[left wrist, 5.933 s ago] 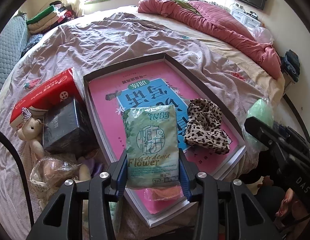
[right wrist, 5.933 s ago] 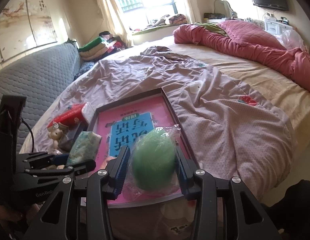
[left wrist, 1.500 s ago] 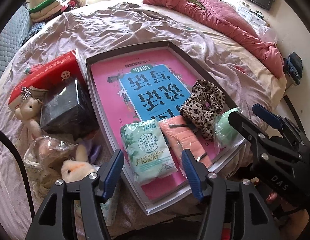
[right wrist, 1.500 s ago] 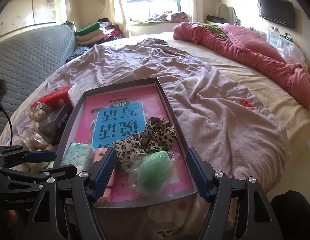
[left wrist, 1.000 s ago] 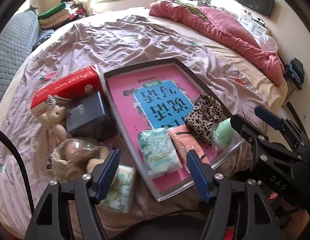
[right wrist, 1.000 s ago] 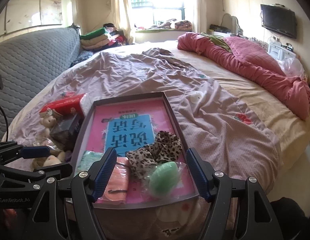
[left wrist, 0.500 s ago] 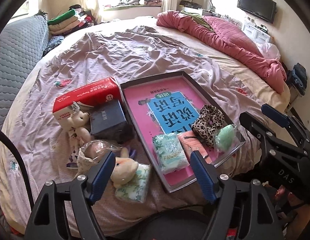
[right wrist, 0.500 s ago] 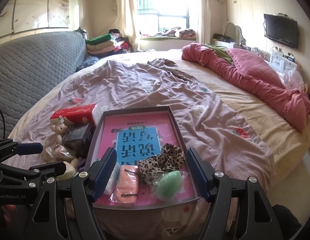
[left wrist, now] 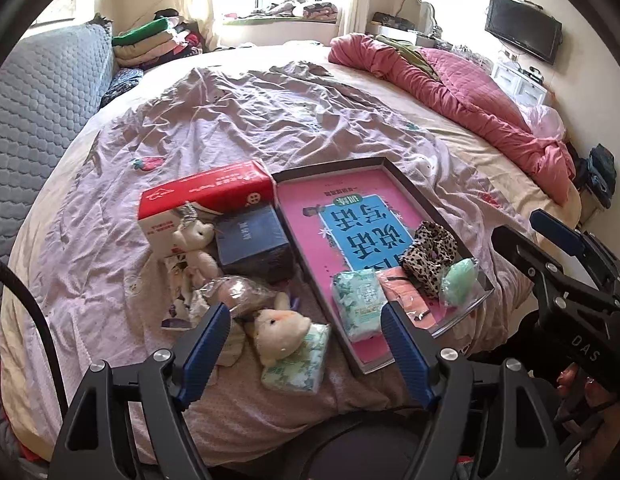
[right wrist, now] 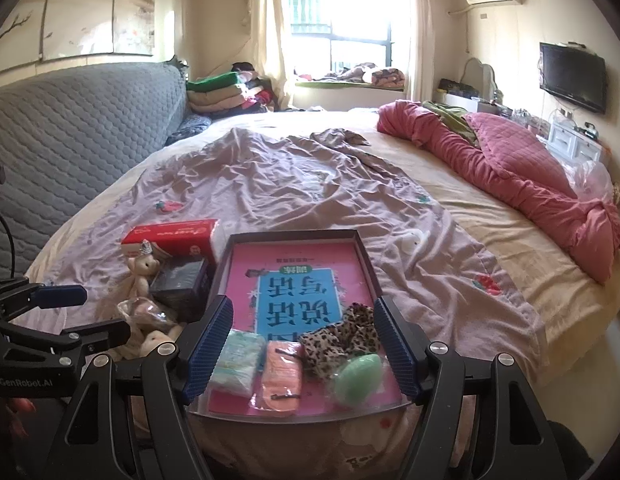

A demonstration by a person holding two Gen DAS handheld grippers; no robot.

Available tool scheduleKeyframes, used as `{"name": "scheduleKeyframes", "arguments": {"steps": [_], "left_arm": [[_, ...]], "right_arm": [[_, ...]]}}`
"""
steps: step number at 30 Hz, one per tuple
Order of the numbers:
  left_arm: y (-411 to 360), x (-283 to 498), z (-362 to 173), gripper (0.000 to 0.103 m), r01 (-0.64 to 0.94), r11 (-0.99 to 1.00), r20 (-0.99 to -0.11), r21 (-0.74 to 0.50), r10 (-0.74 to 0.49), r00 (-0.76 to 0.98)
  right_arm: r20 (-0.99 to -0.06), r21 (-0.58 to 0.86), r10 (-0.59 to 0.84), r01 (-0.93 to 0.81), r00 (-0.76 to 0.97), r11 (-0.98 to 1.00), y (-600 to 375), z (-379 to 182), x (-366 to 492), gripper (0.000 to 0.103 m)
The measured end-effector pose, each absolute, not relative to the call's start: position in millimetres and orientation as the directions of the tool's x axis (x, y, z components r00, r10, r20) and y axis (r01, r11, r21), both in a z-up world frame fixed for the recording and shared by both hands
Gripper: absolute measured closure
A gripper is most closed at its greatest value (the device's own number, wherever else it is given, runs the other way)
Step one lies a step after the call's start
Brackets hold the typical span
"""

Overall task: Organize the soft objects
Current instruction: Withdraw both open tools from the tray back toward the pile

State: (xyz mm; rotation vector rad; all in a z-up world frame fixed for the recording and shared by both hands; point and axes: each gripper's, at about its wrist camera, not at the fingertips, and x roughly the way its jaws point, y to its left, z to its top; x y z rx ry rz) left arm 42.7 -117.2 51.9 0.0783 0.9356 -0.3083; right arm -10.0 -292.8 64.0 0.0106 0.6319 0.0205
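Observation:
A shallow dark-rimmed tray with a pink and blue print lies on the bed. Along its near edge lie a green tissue pack, a pink packet, a leopard-print scrunchie and a bagged green sponge. My left gripper hangs open and empty above a plush rabbit and a second tissue pack beside the tray. My right gripper is open and empty, raised over the tray's near end, with the sponge and scrunchie below it.
Left of the tray sit a red tissue box, a dark box, a small bear and a bagged toy. A rumpled mauve sheet covers the bed, with a pink quilt at far right and a grey headboard on the left.
Both grippers have risen and drawn back from the tray, so more of the bed shows. The left jaws have spread a little wider. The things in the tray lie still.

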Motion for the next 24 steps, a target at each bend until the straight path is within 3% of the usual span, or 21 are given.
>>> {"name": "scheduleKeyframes", "arguments": {"steps": [24], "left_arm": [[-1.9,55.7,56.8,0.026,0.097,0.992,-0.789,-0.082,-0.124,0.601]], "right_arm": [[-0.603,0.042,0.17,-0.181,0.779,0.982,-222.5,65.3,-3.1,0.029]]}}
